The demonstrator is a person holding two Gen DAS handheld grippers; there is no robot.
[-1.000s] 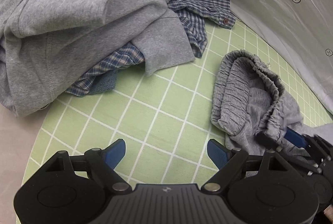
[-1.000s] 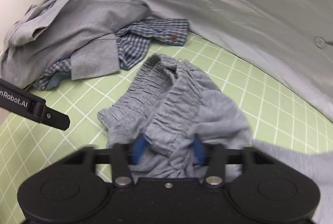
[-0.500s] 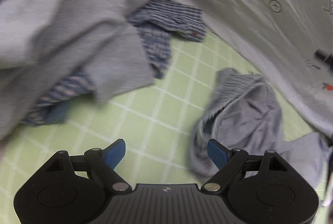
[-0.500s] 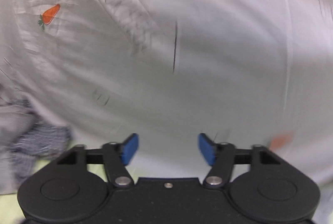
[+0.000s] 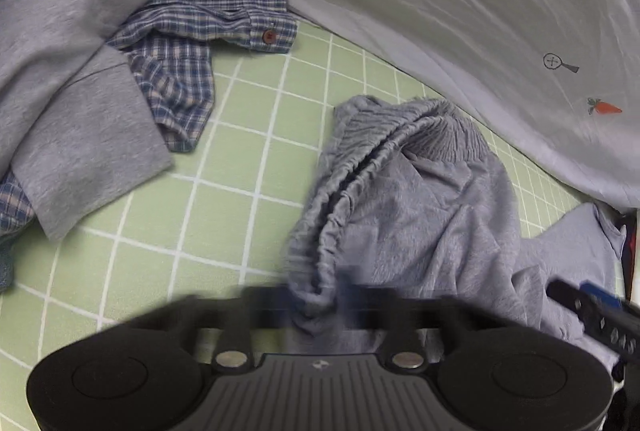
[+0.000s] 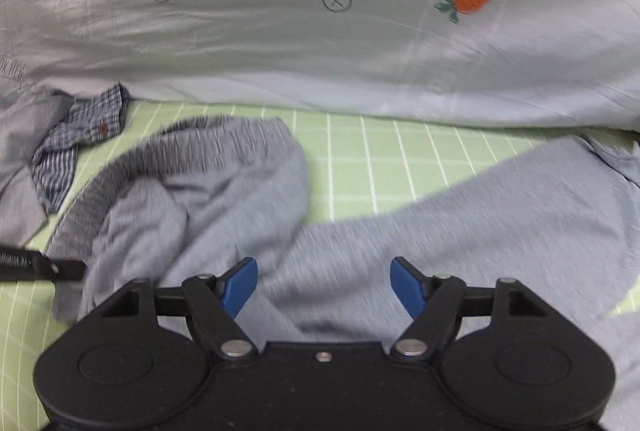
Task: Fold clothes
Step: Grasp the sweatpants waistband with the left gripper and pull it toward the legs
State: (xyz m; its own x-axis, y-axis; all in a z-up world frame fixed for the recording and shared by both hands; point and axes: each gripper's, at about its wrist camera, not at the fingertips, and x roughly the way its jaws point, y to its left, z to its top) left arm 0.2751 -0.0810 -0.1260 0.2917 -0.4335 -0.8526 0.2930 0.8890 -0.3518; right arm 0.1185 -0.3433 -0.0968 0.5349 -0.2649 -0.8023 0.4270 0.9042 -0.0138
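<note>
- While the left claw (image 5: 316,305) sits blurred at 6 o'clock in the left wrist view, its jaws are closing on a bunched fold of the elastic waistband of the grey knit jersey trousers (image 5: 404,199) — the cloth sits pinched between them.
- The trousers lie crumpled on the pale green bed sheet with a white grid (image 5: 240,159), from the centre of that view toward 4 o'clock, the gathered waistband running from 12 o'clock of the heap down to the claw.
- The right claw (image 6: 324,287) is spread wide, blue pads well apart, nothing between them; it hangs above the grey cloth of the trousers (image 6: 440,231), which fills the right wrist view from 9 o'clock across to 3 o'clock.
- In the left wrist view the right claw's black arm and a blue pad show at 4 o'clock, near the edge of the trousers.
- A blue-and-white checked shirt with a brown button (image 5: 192,43) lies at 10 o'clock, partly under a large grey jersey garment (image 5: 64,79) — both apart from the trousers.
- A white quilt printed with orange carrots and circled marks (image 6: 320,31) rises along the far side of the bed, from 11 o'clock round to 3 o'clock.
</note>
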